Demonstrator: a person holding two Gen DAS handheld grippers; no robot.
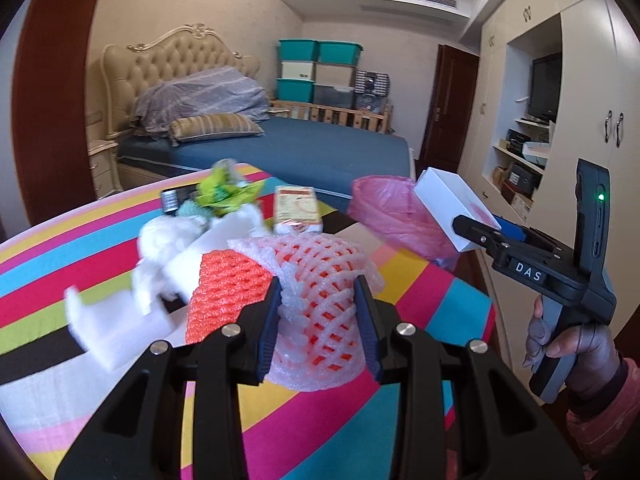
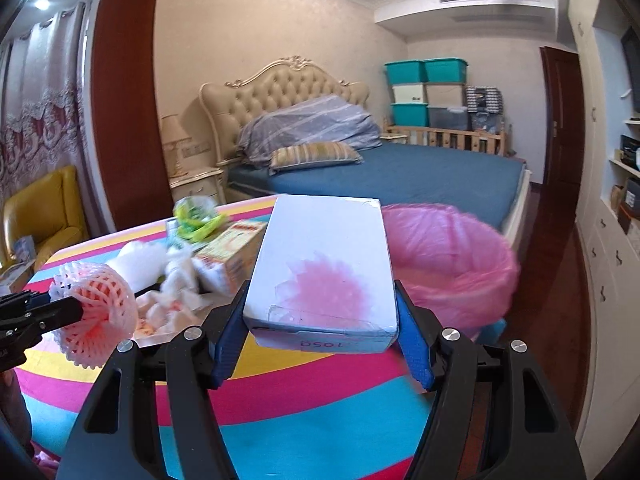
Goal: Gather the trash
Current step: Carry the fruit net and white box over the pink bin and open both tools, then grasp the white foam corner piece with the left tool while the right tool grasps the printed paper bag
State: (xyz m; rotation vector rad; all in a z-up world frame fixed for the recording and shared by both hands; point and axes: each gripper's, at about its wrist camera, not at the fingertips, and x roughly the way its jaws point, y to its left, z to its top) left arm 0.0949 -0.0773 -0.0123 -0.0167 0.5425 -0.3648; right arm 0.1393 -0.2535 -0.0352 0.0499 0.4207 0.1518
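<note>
ITEM 1 – step in hand (my read): both hands loaded, carrying trash to the bin w/ pink liner [image 2: 452, 256]. All places below given rel. to that bin.

- How I'd do it well: bring white box [image 2: 324, 264] fully over the bin mouth before letting go; it's wide & flat, so tip the front edge down so it slides in rather than bridging the rim. Liner looks thin and slack, so I'd avoid dragging a box corner across it. Foam net is light & springy; prob. needs to be well inside the rim before release or it may bounce out. One hand at a time over the mouth, since the two grippers sit close together.

ITEM 2 – right gripper [image 2: 322, 340]: jaws roughly half spread, blue pads clamped on both long sides of the white box. Box held level-ish, just beside the bin on its table side, far end overlapping the rim in view.

ITEM 3 – left gripper [image 1: 318, 320]: jaws nearly closed, pinching pink-white foam net [image 1: 320, 280]; net squashed betw. pads. Sits farther from the bin than the box, above the striped table [image 1: 420, 420].

ITEM 4 – left behind: orange foam net [image 1: 228, 280], white foam bits [image 1: 160, 272], yellow carton [image 1: 296, 208], green wrapper [image 1: 224, 190], all on the table, away from the bin.
</note>
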